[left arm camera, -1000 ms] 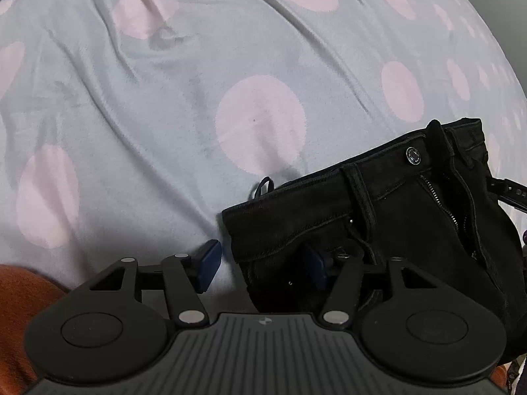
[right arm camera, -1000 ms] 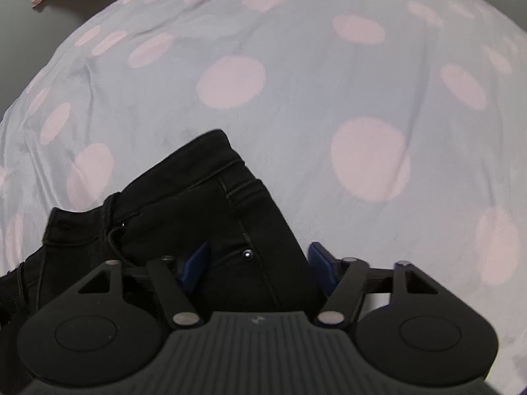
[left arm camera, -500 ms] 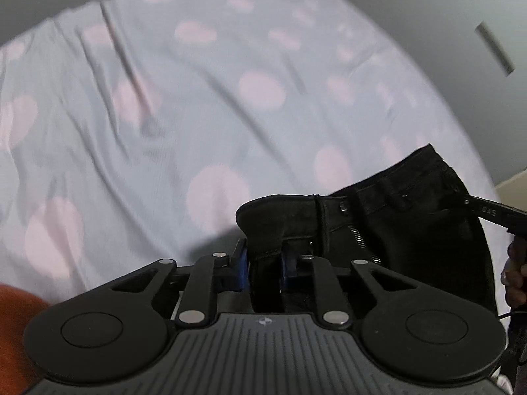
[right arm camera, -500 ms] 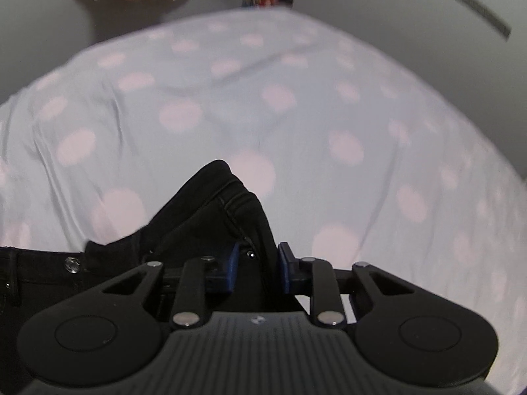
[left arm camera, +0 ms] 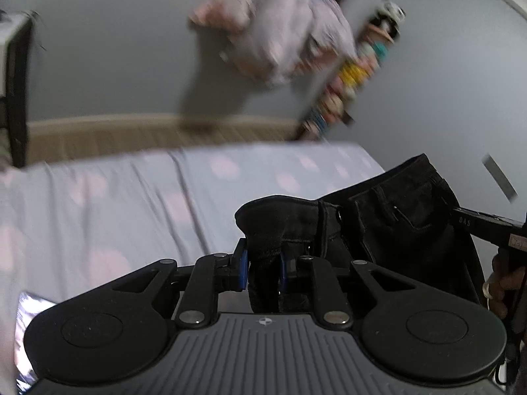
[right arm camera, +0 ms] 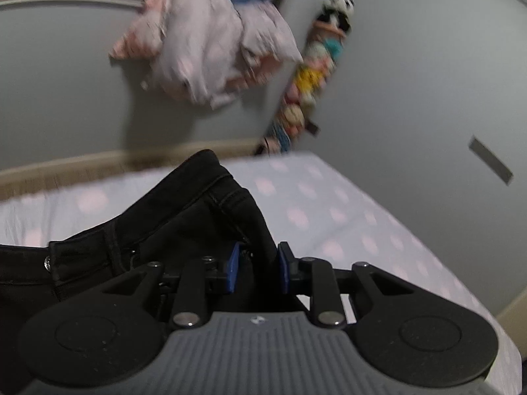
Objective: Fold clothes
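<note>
Black jeans (left arm camera: 388, 223) hang by the waistband above the bed. My left gripper (left arm camera: 263, 265) is shut on the left end of the waistband. My right gripper (right arm camera: 257, 268) is shut on the right end of the waistband of the jeans (right arm camera: 184, 220). In the left wrist view the right gripper's body (left arm camera: 487, 223) shows at the right edge, with the hand that holds it. The waistband is stretched between the two grippers. The legs of the jeans are hidden below the frames.
The bed's pale sheet with pink dots (left arm camera: 131, 204) (right arm camera: 329, 217) lies below. A grey wall (right arm camera: 411, 82) stands behind it, with a bundle of pink-and-white cloth (right arm camera: 204, 49) and a string of soft toys (right arm camera: 313, 75) hanging on it.
Both grippers shut on the waistband and lifted the jeans off the bed. Both views tilted up from the sheet towards the wall.
</note>
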A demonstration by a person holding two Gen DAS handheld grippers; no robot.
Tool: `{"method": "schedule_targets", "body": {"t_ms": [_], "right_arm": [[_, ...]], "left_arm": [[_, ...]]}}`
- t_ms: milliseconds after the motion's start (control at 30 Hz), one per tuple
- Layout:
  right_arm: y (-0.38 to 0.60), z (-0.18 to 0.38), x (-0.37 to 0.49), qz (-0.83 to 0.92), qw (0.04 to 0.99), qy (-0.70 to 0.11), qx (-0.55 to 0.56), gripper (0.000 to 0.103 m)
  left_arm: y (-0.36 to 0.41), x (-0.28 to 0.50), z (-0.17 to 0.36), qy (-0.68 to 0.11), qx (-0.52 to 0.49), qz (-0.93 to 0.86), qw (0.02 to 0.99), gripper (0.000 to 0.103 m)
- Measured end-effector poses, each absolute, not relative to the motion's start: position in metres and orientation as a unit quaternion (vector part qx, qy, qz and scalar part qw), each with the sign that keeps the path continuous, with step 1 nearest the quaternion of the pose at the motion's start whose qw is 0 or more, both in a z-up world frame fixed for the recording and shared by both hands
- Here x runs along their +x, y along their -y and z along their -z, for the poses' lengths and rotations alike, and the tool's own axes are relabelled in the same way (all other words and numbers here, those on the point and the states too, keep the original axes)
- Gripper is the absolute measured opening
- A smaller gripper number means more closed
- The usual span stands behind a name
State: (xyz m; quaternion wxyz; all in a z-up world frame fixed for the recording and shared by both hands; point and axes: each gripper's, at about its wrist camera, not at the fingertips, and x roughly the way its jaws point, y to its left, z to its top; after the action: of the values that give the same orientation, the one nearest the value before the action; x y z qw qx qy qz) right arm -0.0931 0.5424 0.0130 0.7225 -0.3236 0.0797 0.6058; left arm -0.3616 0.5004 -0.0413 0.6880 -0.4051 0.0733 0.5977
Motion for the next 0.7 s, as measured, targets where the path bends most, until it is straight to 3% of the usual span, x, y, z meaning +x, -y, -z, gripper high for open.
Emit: {"method": "schedule_targets", "body": {"t_ms": [167,367,567,700], "right_arm": [[-0.582,-0.002,-0.146,-0.63,0.702,-0.066,-0.325,0.028],[-0.626,0.052,-0.179,-0.644,0.674,-0.095,-0.349,0.028],[-0.634,0.071,-0.182,-0.649,0.667,-0.103,-0.352,0.052],[-0.617,0.066,-0.153,-0.641,0.675,-0.129,-0.341,0.054]], "left_arm": [[-0.535,-0.394,0.052,-0.076,-0.404,-0.637,0.652,0.021],[-0.551,-0.402,0.077,-0.109,-0.414,-0.655,0.623,0.021],[-0.55,-0.401,0.087,-0.132,-0.419,-0.664,0.605,0.029],[-0.549,-0.4,0.093,-0.147,-0.423,-0.67,0.592,0.04]]}}
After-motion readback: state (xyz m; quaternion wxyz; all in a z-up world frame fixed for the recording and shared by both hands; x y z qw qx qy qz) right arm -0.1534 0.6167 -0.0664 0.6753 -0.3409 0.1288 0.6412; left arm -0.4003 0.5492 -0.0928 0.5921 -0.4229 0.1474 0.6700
